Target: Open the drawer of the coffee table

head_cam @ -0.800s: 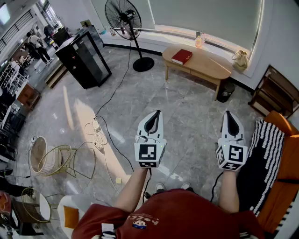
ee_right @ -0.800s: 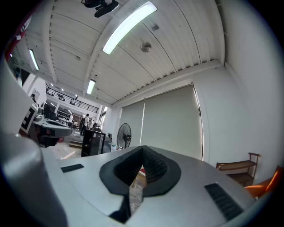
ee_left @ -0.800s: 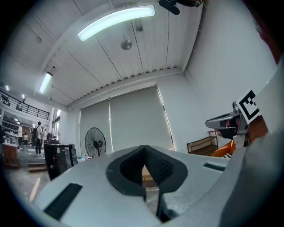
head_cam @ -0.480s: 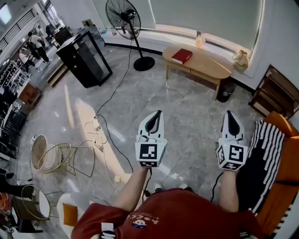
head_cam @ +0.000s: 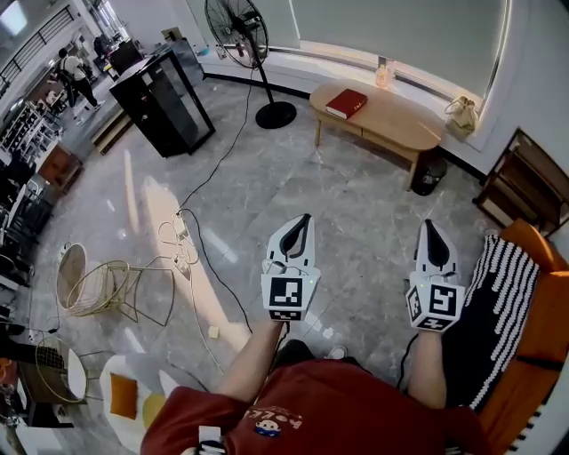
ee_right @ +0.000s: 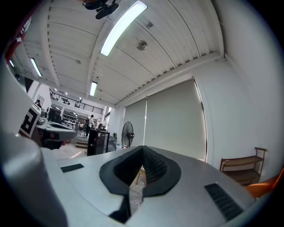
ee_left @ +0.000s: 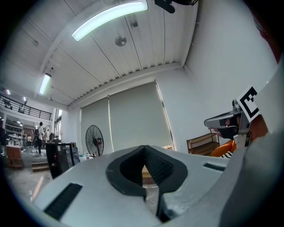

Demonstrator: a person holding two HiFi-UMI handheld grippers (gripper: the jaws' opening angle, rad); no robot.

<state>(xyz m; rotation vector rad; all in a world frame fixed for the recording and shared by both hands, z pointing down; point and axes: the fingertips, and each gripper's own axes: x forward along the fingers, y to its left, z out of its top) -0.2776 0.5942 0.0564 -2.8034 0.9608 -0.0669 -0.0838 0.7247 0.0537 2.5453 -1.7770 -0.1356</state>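
The oval wooden coffee table stands by the window at the far side of the room, with a red book and a small bottle on top. Its drawer front cannot be made out from here. My left gripper and right gripper are held level side by side over the grey floor, well short of the table. Both point towards it. The left gripper is shut with nothing in it. The right gripper also has its tips together and holds nothing.
A standing fan and a black cabinet stand at the far left. Cables and a power strip trail across the floor, near a wire chair. An orange sofa with a striped cloth, a wooden shelf and a dark bin are on the right.
The head view has shifted a little, so the room sits slightly differently in the picture. Both grippers stay shut and side by side, a bit lower in the frame.
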